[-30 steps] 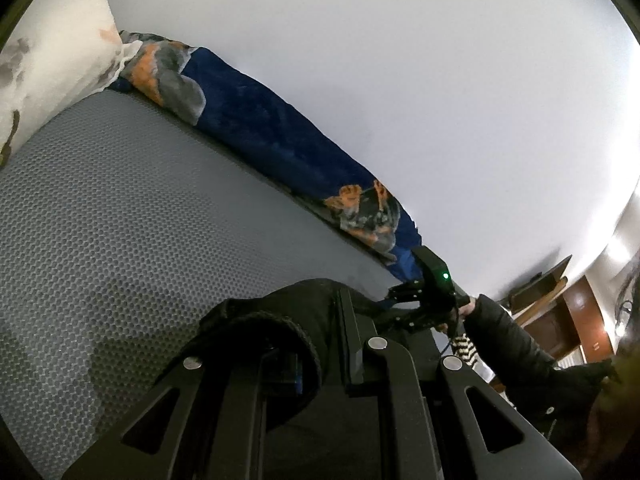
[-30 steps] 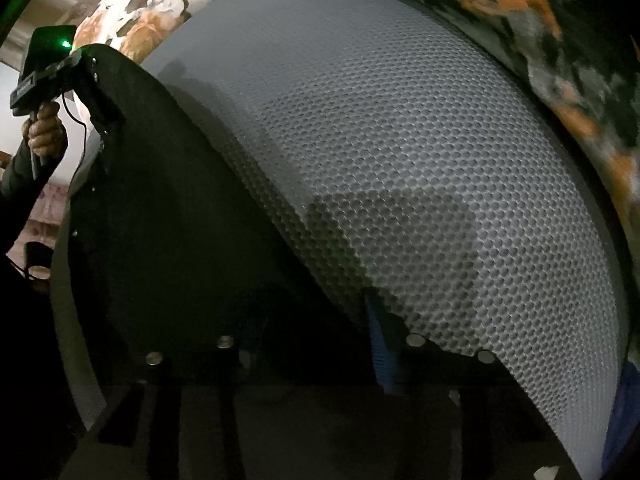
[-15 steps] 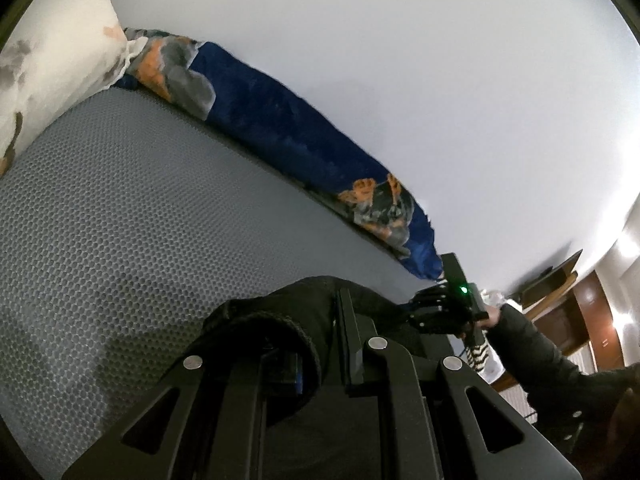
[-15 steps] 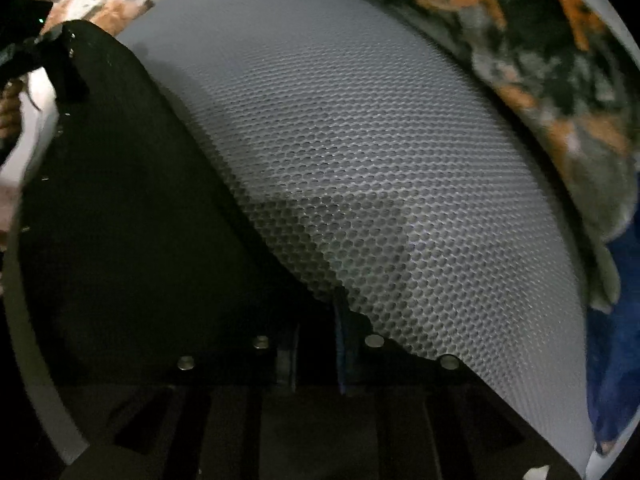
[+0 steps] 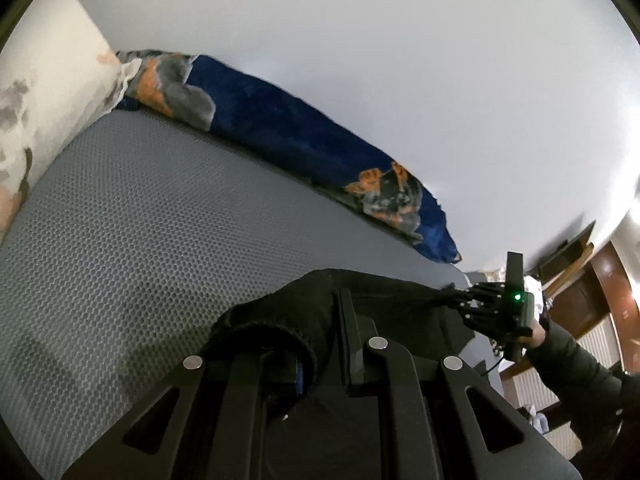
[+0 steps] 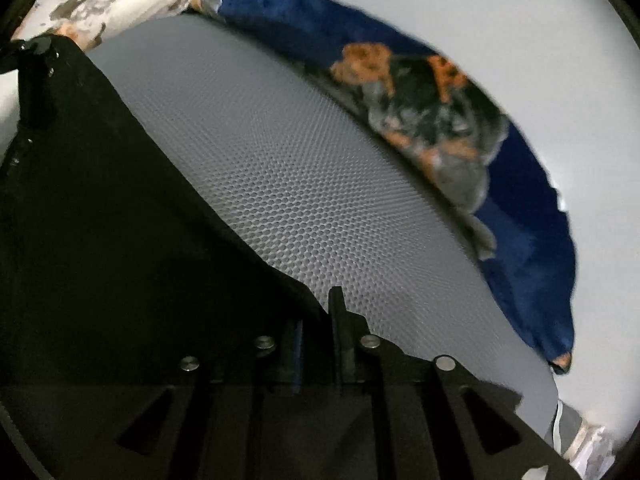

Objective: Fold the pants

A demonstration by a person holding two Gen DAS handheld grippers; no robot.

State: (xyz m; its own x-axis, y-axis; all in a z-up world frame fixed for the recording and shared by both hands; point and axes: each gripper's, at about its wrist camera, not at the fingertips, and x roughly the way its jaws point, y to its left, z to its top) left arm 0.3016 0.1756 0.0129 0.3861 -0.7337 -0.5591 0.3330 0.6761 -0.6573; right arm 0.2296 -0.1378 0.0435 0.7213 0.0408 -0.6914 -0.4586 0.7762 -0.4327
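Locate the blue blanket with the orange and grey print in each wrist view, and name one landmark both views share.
Left wrist view: the blue blanket runs diagonally from upper left to right of centre, along the far edge of the grey honeycomb mattress.
Right wrist view: the blue blanket curves down the upper right side.
Shared landmark: the grey honeycomb mattress.

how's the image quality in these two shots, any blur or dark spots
Left wrist view: sharp; heavy fisheye bends the mattress; black pants show little detail. Right wrist view: motion blur smears the blue blanket; pants nearly featureless black.
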